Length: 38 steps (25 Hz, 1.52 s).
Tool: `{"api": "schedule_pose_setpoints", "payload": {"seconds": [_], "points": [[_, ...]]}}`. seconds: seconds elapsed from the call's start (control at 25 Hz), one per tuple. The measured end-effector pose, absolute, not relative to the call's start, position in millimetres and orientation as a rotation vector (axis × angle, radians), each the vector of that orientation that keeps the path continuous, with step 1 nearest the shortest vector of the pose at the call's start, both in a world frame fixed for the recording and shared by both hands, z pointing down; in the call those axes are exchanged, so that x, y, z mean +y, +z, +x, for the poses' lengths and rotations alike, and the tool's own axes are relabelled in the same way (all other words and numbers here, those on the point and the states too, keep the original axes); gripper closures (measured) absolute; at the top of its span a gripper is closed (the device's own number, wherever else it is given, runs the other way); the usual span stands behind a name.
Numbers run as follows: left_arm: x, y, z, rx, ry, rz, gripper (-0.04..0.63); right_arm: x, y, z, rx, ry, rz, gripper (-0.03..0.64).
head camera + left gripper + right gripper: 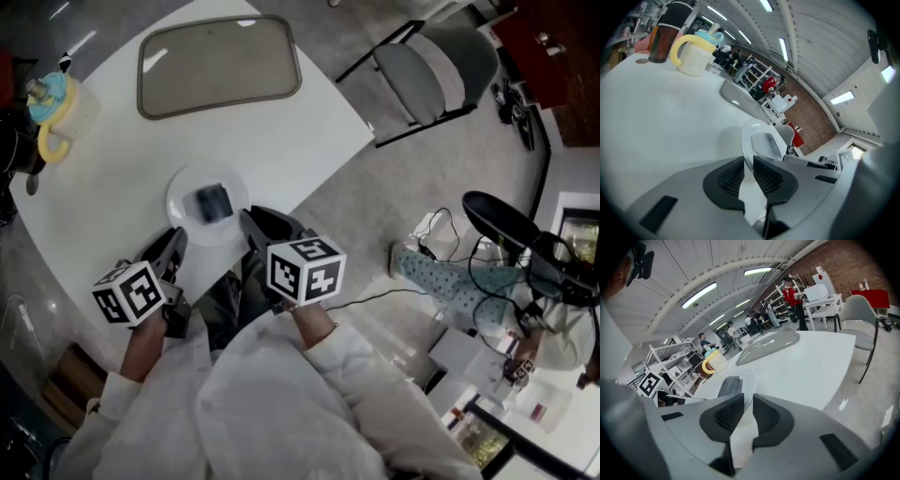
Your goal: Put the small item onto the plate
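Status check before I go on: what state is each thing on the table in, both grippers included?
small item: lying flat on the plate.
plate: flat on the table, near its edge.
left gripper: jaws narrowly apart, nothing between them.
right gripper: jaws narrowly apart, nothing between them.
tray: flat on the table, empty.
cup: upright, lid on.

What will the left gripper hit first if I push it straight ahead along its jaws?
Most likely the near rim of the round white plate, straight ahead of the left gripper; the flat dark grey item lies on it just beyond. Nothing shows between, though depth is unclear.
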State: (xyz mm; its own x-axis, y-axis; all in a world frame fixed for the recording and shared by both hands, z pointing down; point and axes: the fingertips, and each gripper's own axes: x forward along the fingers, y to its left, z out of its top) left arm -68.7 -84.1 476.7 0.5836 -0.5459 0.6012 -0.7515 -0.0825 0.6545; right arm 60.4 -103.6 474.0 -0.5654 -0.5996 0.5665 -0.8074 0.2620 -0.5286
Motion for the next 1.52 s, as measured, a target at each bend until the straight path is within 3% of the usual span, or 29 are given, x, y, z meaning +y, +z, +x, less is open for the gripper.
{"api": "schedule_pose_setpoints", "payload": {"seconds": [0.48,0.92,1.52], "points": [[-163,465,-39,-1.19,0.193,1.705,0.54,-198,462,87,-2.357,1.135,1.158,0.557],[-95,426,-52,-1.326,0.122,1.658,0.54,-143,426,71,-2.422,1.059,1.025,0.557],[-95,443,-98,-1.417,0.078,1.65,0.54,-148,446,20,-2.432,1.048,0.889,0.557]]}}
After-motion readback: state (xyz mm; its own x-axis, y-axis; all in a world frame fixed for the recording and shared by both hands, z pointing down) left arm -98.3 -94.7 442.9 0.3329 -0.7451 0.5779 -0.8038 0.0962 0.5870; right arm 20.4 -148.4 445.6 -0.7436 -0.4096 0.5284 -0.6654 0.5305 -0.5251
